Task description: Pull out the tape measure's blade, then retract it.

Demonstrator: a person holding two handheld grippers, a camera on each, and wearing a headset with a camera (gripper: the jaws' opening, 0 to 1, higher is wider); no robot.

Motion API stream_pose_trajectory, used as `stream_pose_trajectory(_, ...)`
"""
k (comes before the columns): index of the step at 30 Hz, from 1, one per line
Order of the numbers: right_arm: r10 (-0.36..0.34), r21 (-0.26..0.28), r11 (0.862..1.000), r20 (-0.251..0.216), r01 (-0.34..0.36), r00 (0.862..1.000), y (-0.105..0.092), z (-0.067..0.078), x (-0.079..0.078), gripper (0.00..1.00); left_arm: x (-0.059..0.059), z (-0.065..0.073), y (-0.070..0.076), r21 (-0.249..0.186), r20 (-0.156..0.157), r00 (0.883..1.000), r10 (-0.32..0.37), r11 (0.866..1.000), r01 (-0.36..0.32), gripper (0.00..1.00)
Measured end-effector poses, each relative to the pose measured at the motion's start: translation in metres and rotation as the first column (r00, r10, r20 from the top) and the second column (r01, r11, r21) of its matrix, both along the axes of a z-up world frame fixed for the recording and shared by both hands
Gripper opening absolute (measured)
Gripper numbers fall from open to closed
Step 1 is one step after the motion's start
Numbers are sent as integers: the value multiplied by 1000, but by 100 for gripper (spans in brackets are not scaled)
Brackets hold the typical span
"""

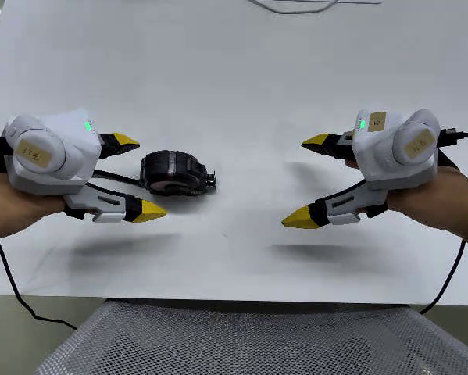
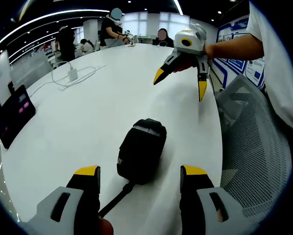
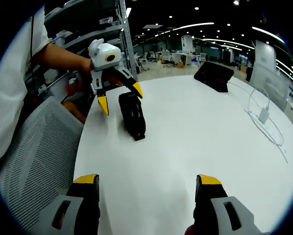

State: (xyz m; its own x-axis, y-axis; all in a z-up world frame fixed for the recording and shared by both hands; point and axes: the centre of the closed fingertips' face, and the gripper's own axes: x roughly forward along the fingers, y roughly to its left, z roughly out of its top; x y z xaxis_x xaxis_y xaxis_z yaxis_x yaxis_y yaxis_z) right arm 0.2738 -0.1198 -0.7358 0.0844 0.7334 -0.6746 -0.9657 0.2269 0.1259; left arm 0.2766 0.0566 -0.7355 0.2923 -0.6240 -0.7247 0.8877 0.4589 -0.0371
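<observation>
Left gripper (image 1: 138,175) | jaws spread, straddling one end of black tape measure (image 1: 175,173) | right gripper (image 1: 304,181) | jaws spread, empty, well apart from tape measure, facing it

- The worktop (image 1: 241,86) is white and smooth; its near edge runs straight in the head view, and its end curves round in both gripper views.
- A black tape measure (image 1: 175,173) lies on it, left of the middle in the head view.
- A black cord (image 1: 115,178) trails leftward from the tape measure, low over the surface.
- A white cable (image 2: 85,73) with a small white adapter (image 2: 72,74) lies in loose loops, well apart from the tape measure.
- A dark tablet (image 3: 214,74) stands tilted near the worktop's edge.
</observation>
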Motion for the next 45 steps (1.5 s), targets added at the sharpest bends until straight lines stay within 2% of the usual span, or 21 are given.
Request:
stream_pose_trajectory(5,12,-3,1000,0,-12,1000,1,-1,0,78,1,-3,-1,15,-3,1000,-25,1000,25,54)
stream_pose_trajectory(10,17,-1,1000,-2,-17,1000,3,-1,0,78,5,-9,1,48,1,999,-40,998,40,45)
stream_pose_trajectory(18,26,-3,1000,-5,-26,1000,4,-1,0,76,6,-12,-1,72,7,997,-71,995,70,35)
stream_pose_trajectory(20,27,-3,1000,-6,-27,1000,4,-1,-1,76,6,-13,-2,74,-1,997,-78,994,78,31)
stream_pose_trajectory(23,29,-4,1000,-8,-29,1000,4,-2,-1,76,7,-14,-3,84,8,996,-91,992,90,27)
stream_pose_trajectory(28,35,0,999,-14,-35,999,5,-2,-2,74,7,-15,-2,84,2,995,-99,992,99,27)
stream_pose_trajectory(36,48,3,999,-17,-48,999,9,-4,-4,71,7,-16,-3,112,-15,989,-145,983,146,26)
stream_pose_trajectory(42,53,10,999,-19,-53,998,14,-4,-3,67,7,-16,-2,138,4,985,-171,976,169,25)
stream_pose_trajectory(45,63,11,998,-7,-63,998,18,-6,-1,63,7,-16,-2,143,1,984,-180,974,178,25)
